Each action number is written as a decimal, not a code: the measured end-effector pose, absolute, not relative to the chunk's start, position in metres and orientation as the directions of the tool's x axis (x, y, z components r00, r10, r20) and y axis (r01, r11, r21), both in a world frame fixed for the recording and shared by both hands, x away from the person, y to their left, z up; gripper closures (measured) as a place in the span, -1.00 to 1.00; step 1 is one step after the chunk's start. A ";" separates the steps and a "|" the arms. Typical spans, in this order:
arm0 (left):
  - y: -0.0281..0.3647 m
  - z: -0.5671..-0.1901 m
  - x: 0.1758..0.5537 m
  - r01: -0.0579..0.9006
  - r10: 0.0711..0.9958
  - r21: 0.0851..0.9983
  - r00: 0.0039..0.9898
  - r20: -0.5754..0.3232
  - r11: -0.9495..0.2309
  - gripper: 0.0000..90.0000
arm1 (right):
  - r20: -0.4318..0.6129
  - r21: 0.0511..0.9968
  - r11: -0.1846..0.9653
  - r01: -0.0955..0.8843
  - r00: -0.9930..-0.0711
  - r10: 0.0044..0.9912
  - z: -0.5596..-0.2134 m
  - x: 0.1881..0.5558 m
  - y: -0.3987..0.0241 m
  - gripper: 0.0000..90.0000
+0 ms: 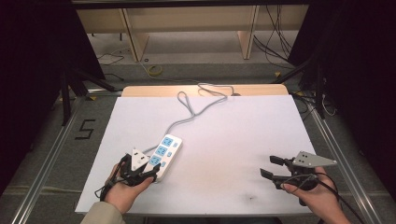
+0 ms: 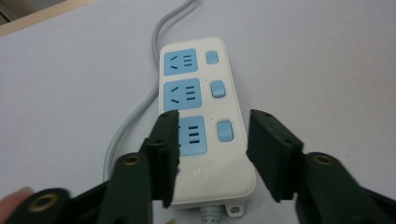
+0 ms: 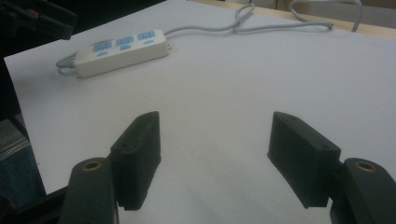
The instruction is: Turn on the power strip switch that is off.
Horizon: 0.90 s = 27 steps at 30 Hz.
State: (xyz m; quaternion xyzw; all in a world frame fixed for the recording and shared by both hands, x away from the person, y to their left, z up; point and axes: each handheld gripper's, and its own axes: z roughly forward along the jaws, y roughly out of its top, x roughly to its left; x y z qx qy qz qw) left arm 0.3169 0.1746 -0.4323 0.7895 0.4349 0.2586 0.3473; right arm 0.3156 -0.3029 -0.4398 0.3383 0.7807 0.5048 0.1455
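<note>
A white power strip [image 1: 164, 150] with blue sockets and blue switches lies left of the middle on the white tabletop [image 1: 233, 130]. Its grey cable [image 1: 191, 112] loops away to the far edge. My left gripper [image 1: 150, 169] is at the strip's near end. In the left gripper view the strip [image 2: 201, 93] lies under the gripper [image 2: 214, 116], whose jaws stand partly closed over its near end, one over each side, and I see no pad pressing on it. My right gripper [image 1: 267, 166] rests open at the near right, nothing between its jaws [image 3: 215, 119]. The strip [image 3: 121, 49] lies far from it.
A wooden board edge [image 1: 205, 90] borders the table's far side. Beyond it stand shelf legs [image 1: 135, 42] with loose cables [image 1: 275, 42] on the floor. Metal rails [image 1: 42, 158] run along both sides of the table.
</note>
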 end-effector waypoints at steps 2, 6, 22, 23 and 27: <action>0.174 -0.431 0.319 0.511 0.867 0.771 0.487 0.106 -0.381 0.58 | 0.114 0.886 0.262 0.383 -0.728 0.676 -0.440 0.316 -0.303 -0.23; 0.172 -0.429 0.323 0.519 0.870 0.763 0.480 0.112 -0.385 0.84 | 0.115 0.885 0.262 0.384 -0.727 0.677 -0.440 0.315 -0.303 -0.23; 0.163 -0.426 0.338 0.567 0.874 0.727 0.477 0.095 -0.388 0.99 | 0.116 0.884 0.265 0.386 -0.728 0.675 -0.440 0.316 -0.303 -0.23; 0.163 -0.426 0.339 0.568 0.873 0.724 0.478 0.096 -0.391 0.99 | 0.116 0.884 0.265 0.386 -0.728 0.675 -0.440 0.316 -0.303 -0.23; 0.162 -0.425 0.343 0.578 0.876 0.717 0.473 0.094 -0.389 0.99 | 0.116 0.885 0.264 0.384 -0.730 0.673 -0.440 0.316 -0.303 -0.23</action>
